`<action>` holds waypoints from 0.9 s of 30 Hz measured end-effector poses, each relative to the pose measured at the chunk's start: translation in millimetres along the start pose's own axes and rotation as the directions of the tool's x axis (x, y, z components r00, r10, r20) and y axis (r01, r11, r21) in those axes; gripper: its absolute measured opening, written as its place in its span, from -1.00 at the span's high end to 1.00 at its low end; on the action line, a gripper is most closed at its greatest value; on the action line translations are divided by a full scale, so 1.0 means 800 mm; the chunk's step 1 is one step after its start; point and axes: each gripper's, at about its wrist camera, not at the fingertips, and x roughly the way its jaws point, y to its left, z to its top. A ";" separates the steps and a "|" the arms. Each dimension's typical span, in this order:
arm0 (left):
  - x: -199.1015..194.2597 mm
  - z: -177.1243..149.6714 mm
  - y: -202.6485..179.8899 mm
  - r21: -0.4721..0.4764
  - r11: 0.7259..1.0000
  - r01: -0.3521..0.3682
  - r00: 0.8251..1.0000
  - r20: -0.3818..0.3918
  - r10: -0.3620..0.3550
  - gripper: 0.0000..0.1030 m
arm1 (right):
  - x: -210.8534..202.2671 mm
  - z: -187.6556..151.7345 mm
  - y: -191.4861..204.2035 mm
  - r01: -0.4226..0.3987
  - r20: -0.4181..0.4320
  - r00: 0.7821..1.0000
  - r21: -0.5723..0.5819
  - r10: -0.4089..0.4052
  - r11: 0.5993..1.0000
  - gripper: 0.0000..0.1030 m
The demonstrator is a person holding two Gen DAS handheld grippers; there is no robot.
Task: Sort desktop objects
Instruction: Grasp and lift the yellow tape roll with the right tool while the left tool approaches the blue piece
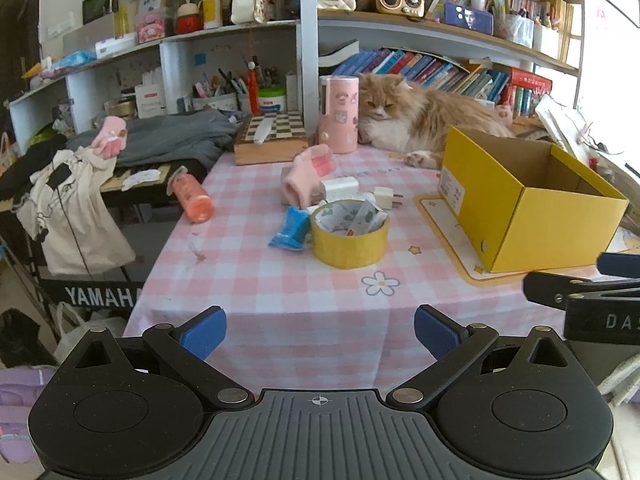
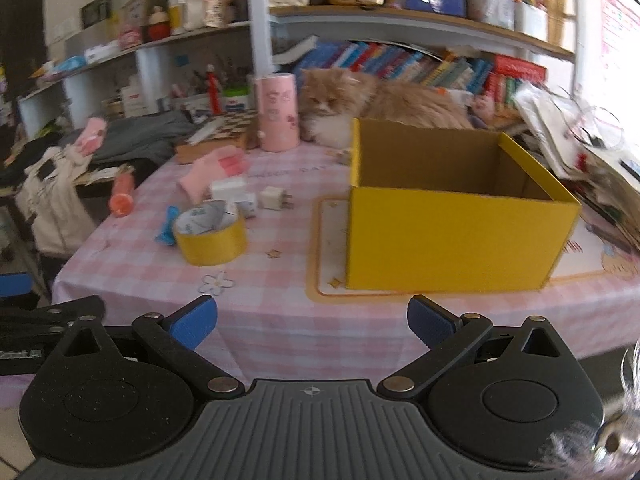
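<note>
An open yellow box stands on the right of the pink checked table. Left of it lie a yellow tape roll, a blue packet, white chargers, a pink glove and an orange bottle at the table's left edge. My left gripper is open and empty before the table's front edge. My right gripper is open and empty in front of the box.
A cat lies behind the box beside a pink cylinder. A chessboard box sits at the back left. Cluttered shelves stand behind. Clothes and a keyboard are left of the table.
</note>
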 end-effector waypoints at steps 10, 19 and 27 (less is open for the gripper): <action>-0.003 -0.003 0.003 -0.001 1.000 -0.020 1.000 -0.003 0.020 -0.97 | 0.006 0.002 0.019 -0.067 0.011 0.998 -0.075 0.068 0.995 -0.82; -0.002 -0.004 0.018 0.008 0.999 -0.053 0.999 0.003 0.053 -0.97 | 0.025 0.006 0.028 -0.103 -0.007 0.995 -0.059 0.103 0.993 -0.59; 0.016 0.000 0.019 0.050 0.998 -0.049 0.999 0.000 0.049 -0.97 | 0.047 0.014 0.041 -0.141 -0.009 0.990 -0.083 0.140 0.987 -0.56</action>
